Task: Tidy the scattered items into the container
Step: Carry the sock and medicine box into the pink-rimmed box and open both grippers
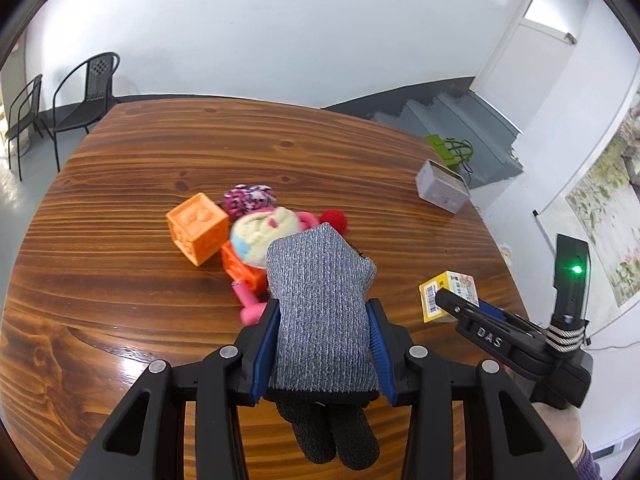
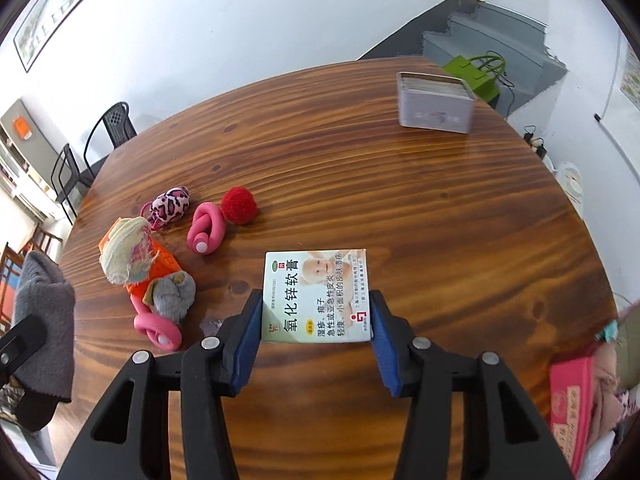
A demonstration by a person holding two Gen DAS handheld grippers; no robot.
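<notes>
Domestic interior, apparently a living or dining room. Varnished wooden table [image 2: 360, 184] at centre; two black metal chairs [image 1: 86, 92] at 10 o'clock against a white wall; grey-painted stairs [image 1: 452, 120] and a white door [image 1: 536, 32] at 2 o'clock; framed calligraphy [image 2: 48, 16] at 10 o'clock in the right wrist view; green bag [image 2: 476, 72] beside the stairs.

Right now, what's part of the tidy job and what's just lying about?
Job: glove in left gripper; ointment box in right gripper; orange block; red pompom; tin container.
Lying about: green bag; chairs.
</notes>
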